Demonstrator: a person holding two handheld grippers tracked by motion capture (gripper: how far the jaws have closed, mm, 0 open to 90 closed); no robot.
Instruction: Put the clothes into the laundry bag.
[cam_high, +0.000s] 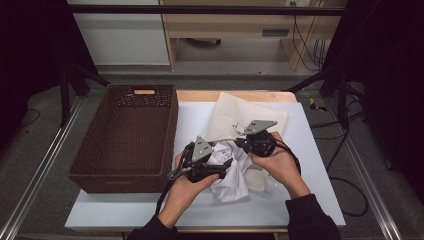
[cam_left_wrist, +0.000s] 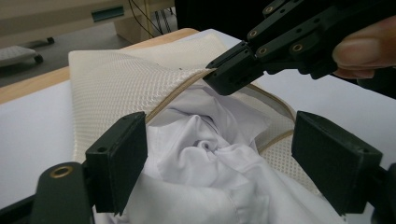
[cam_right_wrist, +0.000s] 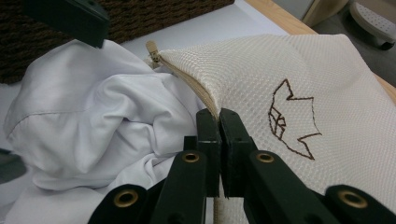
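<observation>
At mesh bag (cam_right_wrist: 280, 74) rim: right gripper (cam_right_wrist: 218, 116) (clamped), white garment (cam_left_wrist: 210, 158).

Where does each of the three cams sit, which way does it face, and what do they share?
High view: above the person's side, looking forward and down on the table; both forearms and hands, left gripper, right gripper, wicker basket.
Left gripper view: rides the left gripper, looking between its open jaws at the white cloth in the mesh bag.
Right gripper view: rides the right gripper, shut on the bag's zipper edge.
Shared: the left gripper view also shows the right gripper pinching that same edge.
</observation>
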